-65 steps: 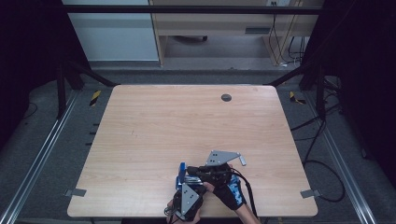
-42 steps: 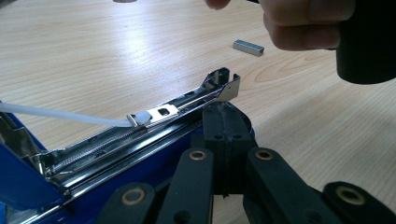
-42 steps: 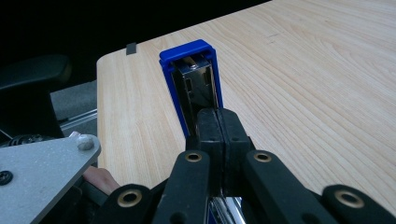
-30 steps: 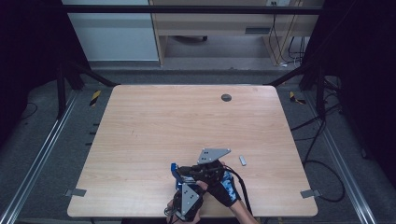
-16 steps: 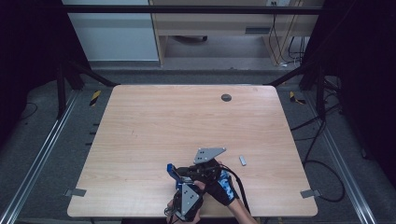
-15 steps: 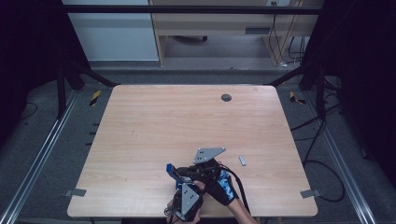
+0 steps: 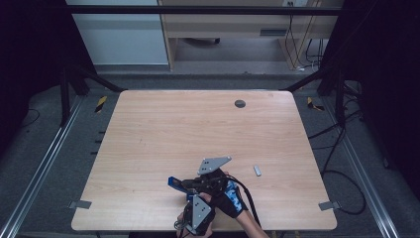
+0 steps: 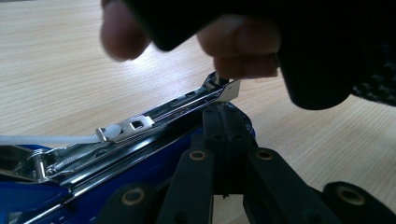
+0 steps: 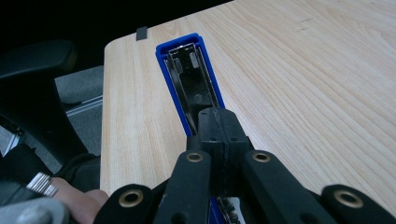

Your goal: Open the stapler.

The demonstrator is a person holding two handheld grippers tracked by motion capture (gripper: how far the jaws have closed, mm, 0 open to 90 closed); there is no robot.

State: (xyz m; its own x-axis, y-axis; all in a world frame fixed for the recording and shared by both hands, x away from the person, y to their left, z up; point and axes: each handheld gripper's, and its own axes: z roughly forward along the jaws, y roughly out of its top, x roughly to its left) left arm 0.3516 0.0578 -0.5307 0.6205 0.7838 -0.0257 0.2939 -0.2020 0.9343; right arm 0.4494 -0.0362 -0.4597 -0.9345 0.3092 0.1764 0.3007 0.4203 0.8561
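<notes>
**Both jaw pairs closed on opened blue stapler, lower centre of table**

Jaws of the left gripper (image 8: pixel 223 122) are being held fully together in the left gripper view, pads pinching the blue stapler (image 8: pixel 140 154) at its chrome staple rail (image 8: pixel 168 109), which is running diagonally from lower left to upper centre of that frame. A bare fingertip (image 8: pixel 243 65) of the person's other hand is being pressed on the rail's bright end plate, just above the jaw tips. A white pusher rod (image 8: pixel 46 139) is being shown at left, lying along the rail.

Jaws of the right gripper (image 9: pixel 218 128) are likewise being kept shut in the right gripper view, clamped on the stapler's opened blue arm (image 9: pixel 189 74), which is pointing toward the upper left of the frame, metal channel facing up, over the wooden table (image 9: pixel 303 84).

In the high view, the stapler (image 7: pixel 174 182) is being held at lower centre of the table (image 7: pixel 198 124), just left of both grippers, which are being kept close together near the bottom edge. A small grey piece (image 7: pixel 257 170) is lying apart, right of the hands; whether it is staples cannot be told.
</notes>
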